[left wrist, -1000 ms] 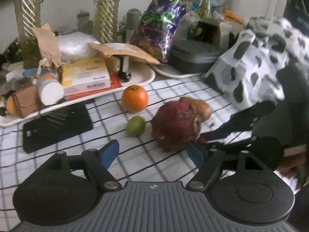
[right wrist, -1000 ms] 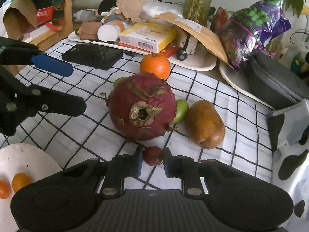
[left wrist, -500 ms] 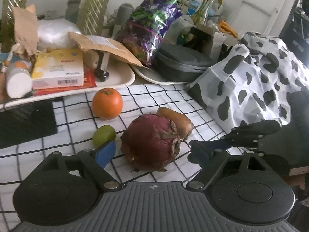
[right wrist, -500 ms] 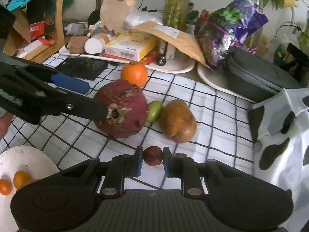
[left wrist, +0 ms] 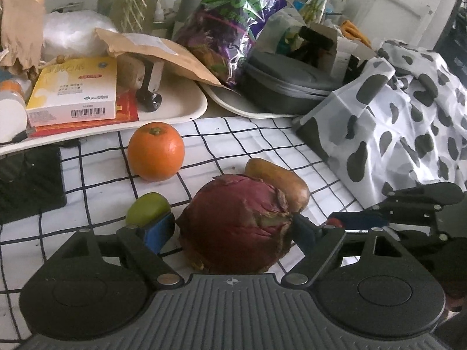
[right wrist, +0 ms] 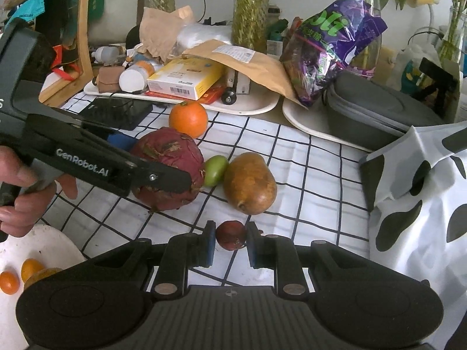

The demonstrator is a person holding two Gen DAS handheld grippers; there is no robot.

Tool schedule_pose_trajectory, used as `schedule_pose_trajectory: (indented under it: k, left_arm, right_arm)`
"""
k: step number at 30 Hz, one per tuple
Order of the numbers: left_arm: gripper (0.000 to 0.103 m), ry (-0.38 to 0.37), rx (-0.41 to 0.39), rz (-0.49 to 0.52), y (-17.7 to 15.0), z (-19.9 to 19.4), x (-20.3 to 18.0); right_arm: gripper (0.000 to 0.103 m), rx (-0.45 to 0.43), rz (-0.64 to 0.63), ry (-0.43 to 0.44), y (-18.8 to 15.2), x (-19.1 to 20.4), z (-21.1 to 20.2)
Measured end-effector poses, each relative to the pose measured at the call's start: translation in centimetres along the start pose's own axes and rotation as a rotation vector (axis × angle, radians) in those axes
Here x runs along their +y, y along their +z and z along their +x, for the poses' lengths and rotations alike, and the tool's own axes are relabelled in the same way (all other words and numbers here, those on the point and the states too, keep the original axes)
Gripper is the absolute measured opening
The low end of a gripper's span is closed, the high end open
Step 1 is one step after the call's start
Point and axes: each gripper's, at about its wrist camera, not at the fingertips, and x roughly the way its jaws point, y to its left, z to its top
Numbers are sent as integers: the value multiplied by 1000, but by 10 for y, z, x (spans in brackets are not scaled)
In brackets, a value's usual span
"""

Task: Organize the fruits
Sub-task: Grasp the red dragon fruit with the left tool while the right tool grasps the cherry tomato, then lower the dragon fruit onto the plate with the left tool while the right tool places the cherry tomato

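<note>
Round, papery dragon fruit [left wrist: 239,224] between spread jaws.

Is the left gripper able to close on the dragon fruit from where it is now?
Probably yes: the left gripper is open with a finger on each side of the dragon fruit, nothing between.

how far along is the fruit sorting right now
Early on. Done: only a few small orange fruits lie on the white plate. In hand: the right gripper has a small dark red fruit between its fingers, while the left gripper straddles the dragon fruit, open. Left on the checked cloth: the orange, green fruit and brown fruit.
</note>
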Motion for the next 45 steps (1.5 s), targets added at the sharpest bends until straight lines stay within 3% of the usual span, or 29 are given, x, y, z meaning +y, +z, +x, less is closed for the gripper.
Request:
schedule_pose_trajectory:
  k: [3,10,16,27,45]
  left_arm:
    - [76,-16,-8,-7,0,-1,1]
    - [69,-9,5,-1,1,-5,-4]
    - [67,26,9,49,1,-14,-12]
    - [67,87,-86,98,-3,-66,-32]
    - [67,111,-135,136,-57,-139,-67]
  right_arm:
    - [22,-4,1,1,0,0,-1]
    - [22,-19,1,7,1,3,-7]
    - [22,-42,19,12,1,3,-17]
    - [22,-69,25,20,-4,14,-35]
    - [22,-133,94,60,-32,37,-87]
